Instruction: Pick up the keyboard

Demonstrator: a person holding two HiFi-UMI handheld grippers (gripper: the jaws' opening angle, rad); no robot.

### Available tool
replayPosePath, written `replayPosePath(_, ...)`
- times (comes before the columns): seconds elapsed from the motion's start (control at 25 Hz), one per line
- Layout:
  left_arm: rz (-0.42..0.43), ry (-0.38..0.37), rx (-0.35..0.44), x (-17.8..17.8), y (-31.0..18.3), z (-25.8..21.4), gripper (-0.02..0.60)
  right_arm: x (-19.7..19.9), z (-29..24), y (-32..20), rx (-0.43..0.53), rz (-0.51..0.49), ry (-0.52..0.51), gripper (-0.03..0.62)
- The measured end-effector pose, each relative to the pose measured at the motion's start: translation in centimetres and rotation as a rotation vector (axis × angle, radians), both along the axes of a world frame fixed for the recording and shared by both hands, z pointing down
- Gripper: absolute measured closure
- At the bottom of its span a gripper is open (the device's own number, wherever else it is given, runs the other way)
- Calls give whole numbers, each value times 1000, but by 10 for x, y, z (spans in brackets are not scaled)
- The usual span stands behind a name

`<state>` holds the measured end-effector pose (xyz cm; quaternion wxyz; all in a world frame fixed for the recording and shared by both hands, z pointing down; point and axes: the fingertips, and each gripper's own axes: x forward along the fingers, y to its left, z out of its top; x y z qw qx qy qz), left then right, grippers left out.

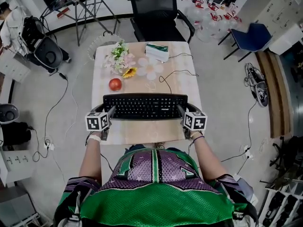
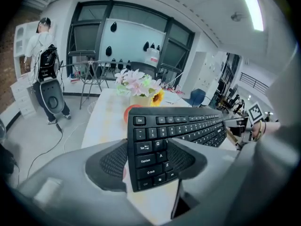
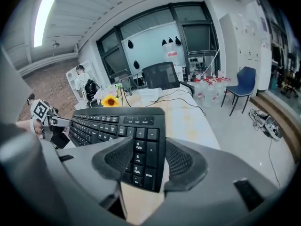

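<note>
The black keyboard (image 1: 145, 106) is held by both ends over the near half of the pale table (image 1: 189, 86). It lies crosswise in front of the person and looks just clear of the tabletop.

The left gripper (image 1: 110, 112) is clamped on the keyboard's left end. In the left gripper view its ribbed pads (image 2: 109, 161) close on that end from either side, one of them lying over the key face. The white legends there read Esc, Tab, Caps Lock, Shift and Ctrl, with Q, A and Z beside them.

The right gripper (image 1: 182, 111) grasps the right end the same way, its pads (image 3: 181, 160) set against the number block. The keys between them read 9 PgUp, 6, 3 PgDn, Del, + and Enter.

The marker cubes (image 1: 195, 121) on the grippers show black-and-white square patterns without letters.

Beyond the keyboard, a red fruit (image 1: 115, 84) sits near its far left corner. A bunch of flowers (image 1: 118, 56) with a yellow sunflower (image 1: 129, 72) stands behind the fruit. A green-and-white package (image 1: 156, 52) lies at the far edge, its print too small to read. A black office chair (image 1: 158, 8) stands past the table.
</note>
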<state>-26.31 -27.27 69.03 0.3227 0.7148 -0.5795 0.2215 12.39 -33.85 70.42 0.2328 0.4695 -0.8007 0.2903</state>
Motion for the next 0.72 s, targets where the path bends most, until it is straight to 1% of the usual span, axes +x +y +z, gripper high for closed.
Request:
replayPosePath(0.12, 5, -17, 42, 1, -8, -22, 310, 0, -19, -6, 40, 4, -11, 388)
replayPosePath(0.4, 11, -53, 170, 2, -29, -84, 310, 2, -72, -25, 152, 13, -41, 387)
replayPosePath(0.6, 4, -56, 256, 5, -43, -126, 310, 5, -110, -39, 227, 13, -67, 388)
replayPosePath(0.72, 5, -63, 292, 7, -50, -147, 310, 6, -133, -47, 271, 12, -72, 388)
